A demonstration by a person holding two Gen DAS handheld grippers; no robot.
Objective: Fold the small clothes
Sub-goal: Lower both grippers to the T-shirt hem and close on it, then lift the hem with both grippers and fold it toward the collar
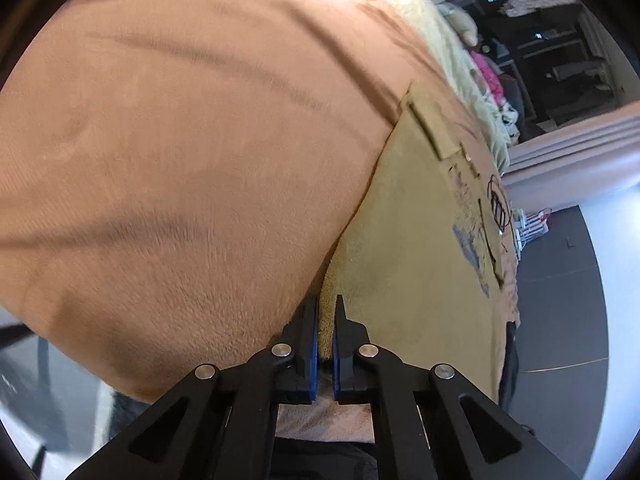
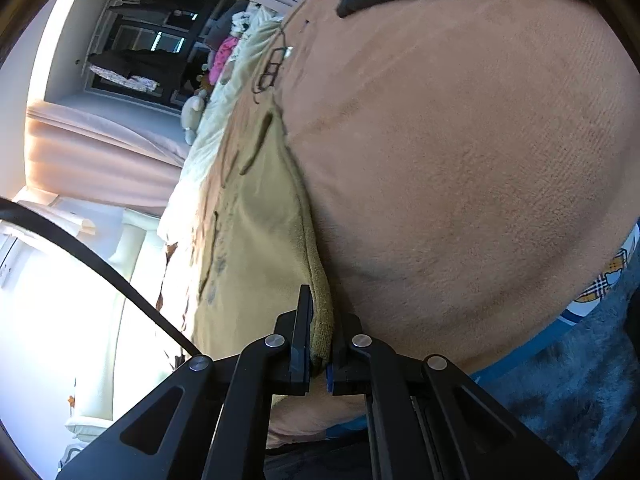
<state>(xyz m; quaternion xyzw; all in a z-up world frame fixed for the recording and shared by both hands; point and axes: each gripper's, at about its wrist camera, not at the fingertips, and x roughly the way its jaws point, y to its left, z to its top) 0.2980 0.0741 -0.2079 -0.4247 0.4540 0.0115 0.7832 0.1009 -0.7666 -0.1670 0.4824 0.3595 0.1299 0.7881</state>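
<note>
A small khaki garment [image 1: 412,240] with a dark line print [image 1: 498,204] lies flat on a peach fleece blanket [image 1: 180,160]. My left gripper [image 1: 328,304] is shut on the garment's ribbed hem, which is pinched between the blue pads. In the right wrist view the same khaki garment [image 2: 256,220] lies along the peach blanket [image 2: 460,160], and my right gripper [image 2: 322,312] is shut on another stretch of the thick ribbed edge. The cloth under each pair of jaws is hidden.
A cream fluffy blanket [image 1: 452,48] and a pile of pink and white clothes [image 1: 490,76] lie beyond the garment. Pale curtains [image 2: 100,160] hang at a dark window. A black cable [image 2: 100,264] crosses the left. A blue shaggy rug [image 2: 580,360] lies below the blanket.
</note>
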